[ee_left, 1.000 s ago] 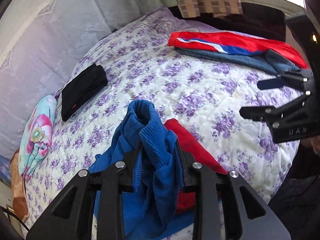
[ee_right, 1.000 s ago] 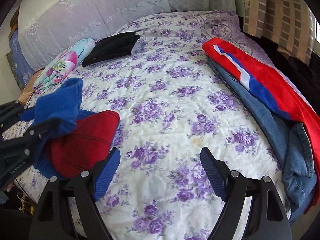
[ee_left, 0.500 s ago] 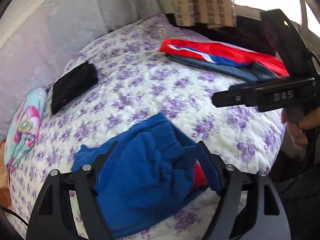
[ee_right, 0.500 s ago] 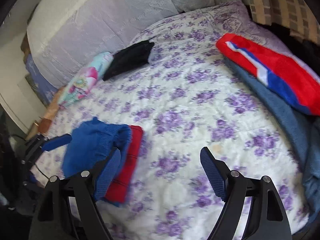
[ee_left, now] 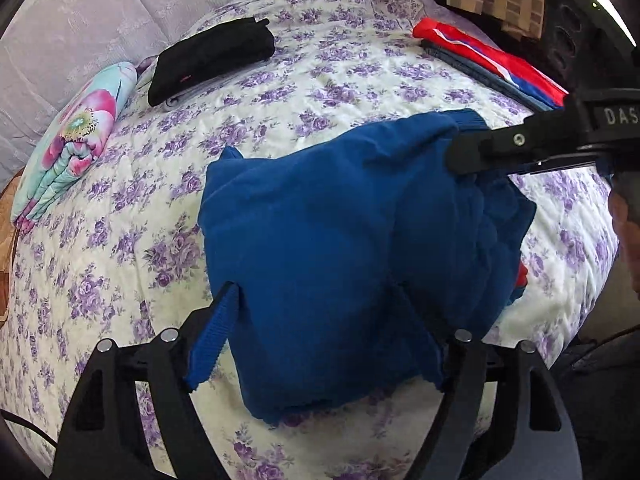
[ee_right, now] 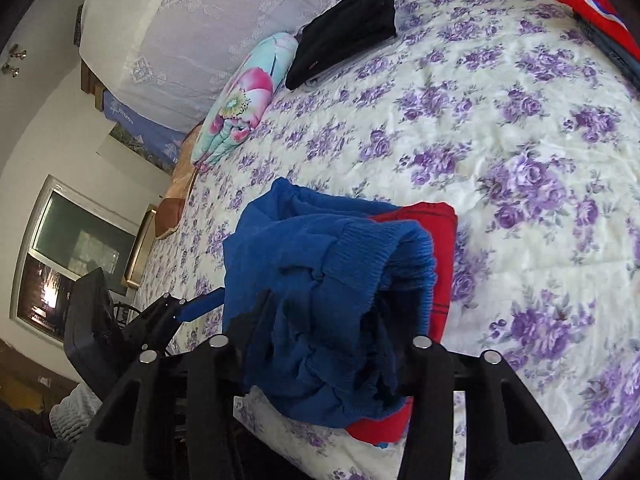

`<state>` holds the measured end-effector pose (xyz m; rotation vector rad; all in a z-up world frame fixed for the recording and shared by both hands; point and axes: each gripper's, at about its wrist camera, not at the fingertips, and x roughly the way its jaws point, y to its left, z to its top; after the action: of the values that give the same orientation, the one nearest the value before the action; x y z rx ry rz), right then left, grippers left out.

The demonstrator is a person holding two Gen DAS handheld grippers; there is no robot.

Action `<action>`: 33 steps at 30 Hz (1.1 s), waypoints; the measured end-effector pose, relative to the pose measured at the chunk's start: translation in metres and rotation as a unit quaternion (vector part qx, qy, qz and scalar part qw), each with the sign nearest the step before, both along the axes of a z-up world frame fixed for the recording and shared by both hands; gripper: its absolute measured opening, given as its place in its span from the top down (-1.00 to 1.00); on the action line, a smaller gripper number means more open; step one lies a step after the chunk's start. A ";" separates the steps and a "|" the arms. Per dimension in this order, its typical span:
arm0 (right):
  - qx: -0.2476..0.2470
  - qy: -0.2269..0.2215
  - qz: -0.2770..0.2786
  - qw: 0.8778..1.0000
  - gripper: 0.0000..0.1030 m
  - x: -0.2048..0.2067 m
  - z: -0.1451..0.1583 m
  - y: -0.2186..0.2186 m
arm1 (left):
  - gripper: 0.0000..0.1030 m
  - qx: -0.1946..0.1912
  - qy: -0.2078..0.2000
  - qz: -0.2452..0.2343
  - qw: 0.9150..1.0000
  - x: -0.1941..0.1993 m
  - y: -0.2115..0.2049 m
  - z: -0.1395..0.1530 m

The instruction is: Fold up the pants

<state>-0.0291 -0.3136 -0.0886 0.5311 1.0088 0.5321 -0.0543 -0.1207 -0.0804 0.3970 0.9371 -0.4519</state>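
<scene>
The blue pants (ee_left: 320, 240) lie folded in a heap on the flowered bedspread (ee_left: 360, 80), on top of a red garment (ee_right: 436, 240). My left gripper (ee_left: 316, 296) is open at the near edge of the heap. Its left pad shows bare, and the cloth drapes over its right finger. From the right, my right gripper (ee_left: 468, 156) reaches into the ribbed waistband end. In the right wrist view its jaws are closing, with the bunched blue cloth (ee_right: 332, 280) between the fingers of the right gripper (ee_right: 332, 308). My left gripper (ee_right: 200, 304) shows at the left there.
A black folded garment (ee_left: 212, 60) and a rolled floral blanket (ee_left: 76, 132) lie at the far left. A red, white and blue garment (ee_left: 492, 68) on jeans lies at the far right. A hand (ee_left: 628, 240) holds the right gripper. The bed's edge runs just below the heap.
My left gripper let go of the raised blue cloth and opened. The pants dropped flat onto the red garment. My right gripper swung left to the heap and closed in on its waistband.
</scene>
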 end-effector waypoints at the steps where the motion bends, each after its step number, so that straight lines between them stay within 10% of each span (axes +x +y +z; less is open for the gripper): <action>1: -0.004 -0.019 0.006 1.000 0.31 -0.001 0.009 0.003 | -0.49 -0.005 0.002 0.002 1.000 0.002 0.002 0.001; 5: -0.050 -0.061 0.064 0.995 0.55 -0.013 0.034 0.021 | -0.49 -0.017 0.003 0.009 1.000 0.004 0.008 0.006; 16: -0.111 0.033 0.018 0.993 0.77 -0.032 -0.017 -0.027 | -0.68 -0.033 0.008 -0.023 0.999 0.002 -0.001 0.017; 23: -0.048 0.045 -0.027 0.997 0.22 -0.033 -0.017 -0.054 | -0.72 -0.001 0.028 -0.003 1.000 0.008 -0.002 -0.009; 33: -0.009 -0.040 0.025 0.999 0.29 -0.011 0.046 -0.016 | -0.70 -0.078 -0.022 -0.041 0.996 -0.001 -0.010 0.053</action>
<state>-0.0403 -0.3297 -0.0422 0.4656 0.9523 0.5830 -0.0557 -0.1307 -0.0277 0.3025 0.8388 -0.5846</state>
